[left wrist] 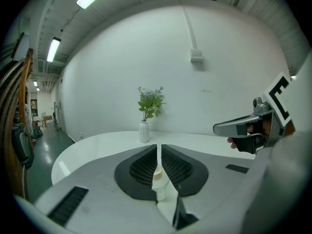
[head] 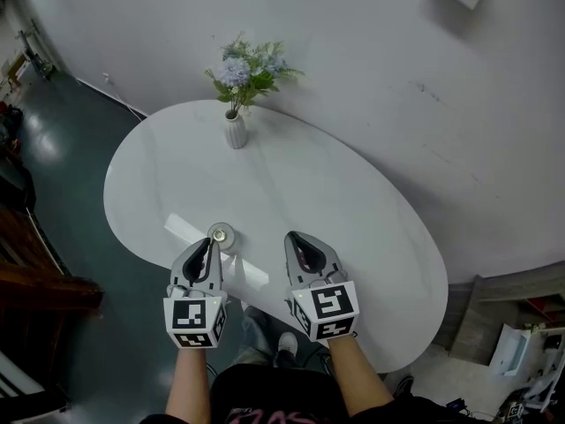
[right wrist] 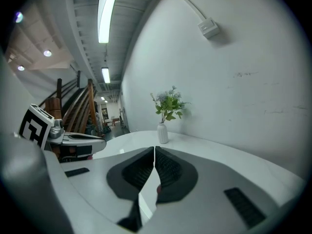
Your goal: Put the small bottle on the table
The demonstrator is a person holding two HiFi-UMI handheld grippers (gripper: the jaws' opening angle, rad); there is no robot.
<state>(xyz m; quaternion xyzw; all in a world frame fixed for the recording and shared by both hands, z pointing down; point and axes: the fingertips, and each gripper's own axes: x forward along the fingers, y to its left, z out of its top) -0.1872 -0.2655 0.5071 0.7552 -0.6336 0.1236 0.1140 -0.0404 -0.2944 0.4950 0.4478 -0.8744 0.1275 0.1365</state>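
The small clear bottle (head: 221, 235) with a pale cap stands upright on the white oval table (head: 353, 210), near its front edge. My left gripper (head: 210, 246) hovers just behind and above it, jaws drawn together to a thin slit and holding nothing. In the left gripper view the bottle (left wrist: 158, 180) shows low down through the gap, beneath the pads. My right gripper (head: 298, 241) hangs to the right of the bottle, shut and empty. In the right gripper view its jaws (right wrist: 154, 152) meet with only table beyond.
A white ribbed vase (head: 235, 131) with blue flowers and green leaves stands at the table's far edge, by the white wall. Dark floor and wooden furniture (head: 35, 281) lie to the left. Cluttered gear (head: 521, 360) sits at the lower right.
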